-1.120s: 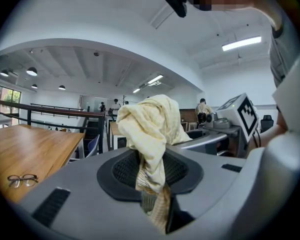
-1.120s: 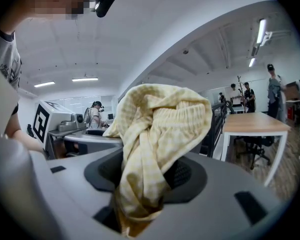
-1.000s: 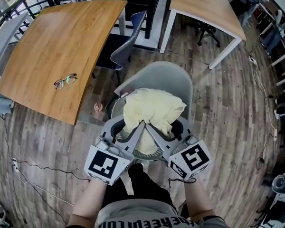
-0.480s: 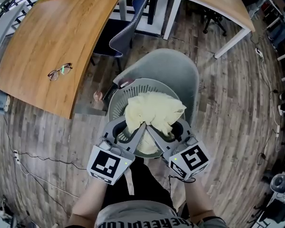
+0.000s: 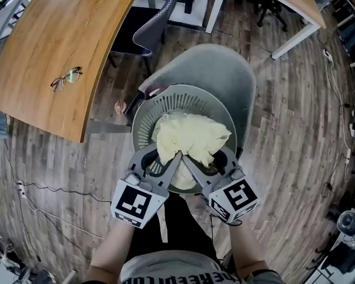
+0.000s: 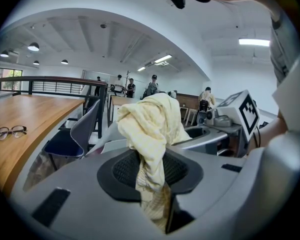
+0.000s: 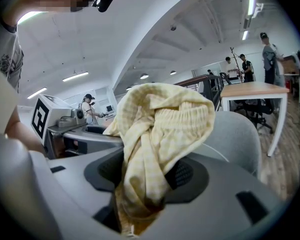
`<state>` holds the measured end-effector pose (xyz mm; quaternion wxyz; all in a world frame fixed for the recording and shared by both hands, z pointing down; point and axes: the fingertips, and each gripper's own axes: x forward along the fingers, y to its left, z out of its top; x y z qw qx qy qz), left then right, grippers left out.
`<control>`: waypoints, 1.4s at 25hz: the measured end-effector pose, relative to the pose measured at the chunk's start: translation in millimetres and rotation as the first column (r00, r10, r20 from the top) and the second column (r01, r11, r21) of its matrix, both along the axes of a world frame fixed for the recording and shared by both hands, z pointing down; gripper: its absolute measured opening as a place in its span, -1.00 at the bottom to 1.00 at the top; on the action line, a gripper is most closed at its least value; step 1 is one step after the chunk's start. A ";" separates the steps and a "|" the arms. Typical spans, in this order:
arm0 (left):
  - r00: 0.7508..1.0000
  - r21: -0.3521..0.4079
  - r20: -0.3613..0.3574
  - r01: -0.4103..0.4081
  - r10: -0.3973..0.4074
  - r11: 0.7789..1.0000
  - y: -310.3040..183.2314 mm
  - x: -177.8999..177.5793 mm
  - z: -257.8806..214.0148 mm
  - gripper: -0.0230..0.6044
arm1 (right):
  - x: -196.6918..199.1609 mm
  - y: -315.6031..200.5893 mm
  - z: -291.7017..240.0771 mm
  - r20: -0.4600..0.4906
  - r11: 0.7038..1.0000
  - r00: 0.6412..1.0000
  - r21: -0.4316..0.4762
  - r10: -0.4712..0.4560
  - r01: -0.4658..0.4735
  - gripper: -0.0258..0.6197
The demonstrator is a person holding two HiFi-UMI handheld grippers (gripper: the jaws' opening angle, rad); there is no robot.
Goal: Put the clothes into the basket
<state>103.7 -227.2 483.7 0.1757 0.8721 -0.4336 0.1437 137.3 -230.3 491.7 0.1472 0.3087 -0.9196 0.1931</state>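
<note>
A bundle of pale yellow cloth [image 5: 190, 137] hangs over the round grey basket [image 5: 143, 115], which rests on a grey chair seat [image 5: 225, 76]. My left gripper [image 5: 176, 157] is shut on the bundle's near left edge, and my right gripper [image 5: 186, 157] is shut on it just beside. In the left gripper view the yellow cloth [image 6: 150, 134] is pinched between the jaws and bunches up above them. The right gripper view shows the same cloth [image 7: 155, 144] clamped and piled over the jaws. The basket's inside is mostly hidden under the cloth.
A curved wooden table [image 5: 53, 52] with a pair of glasses [image 5: 66, 78] stands to the left. A dark blue chair [image 5: 148, 31] is behind the basket. A white-legged table [image 5: 296, 22] is at the back right. Cables [image 5: 41, 194] lie on the wood floor. People [image 6: 152, 86] stand far off.
Both grippers have sunk with the yellow cloth, and the bundle now sits lower, inside the basket's rim. The grips have not changed.
</note>
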 end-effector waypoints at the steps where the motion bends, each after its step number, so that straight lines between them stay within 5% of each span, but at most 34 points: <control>1: 1.000 -0.007 0.002 -0.001 0.001 1.000 0.5 -0.1 4.1 -0.60 | 0.0 0.6 4.0 -0.003 1.000 1.000 -0.007 0.000 0.000 -0.24; 13: 1.000 -0.085 -0.001 0.010 -0.010 0.996 10.1 -5.3 43.5 -0.60 | -4.3 10.6 43.7 -0.041 0.996 0.999 -0.086 -0.003 0.000 -0.22; 35: 0.999 -0.121 0.036 0.033 -0.028 0.992 8.2 -5.3 59.6 -0.56 | 6.9 10.3 61.5 -0.081 0.993 0.997 -0.116 0.019 -0.029 -0.11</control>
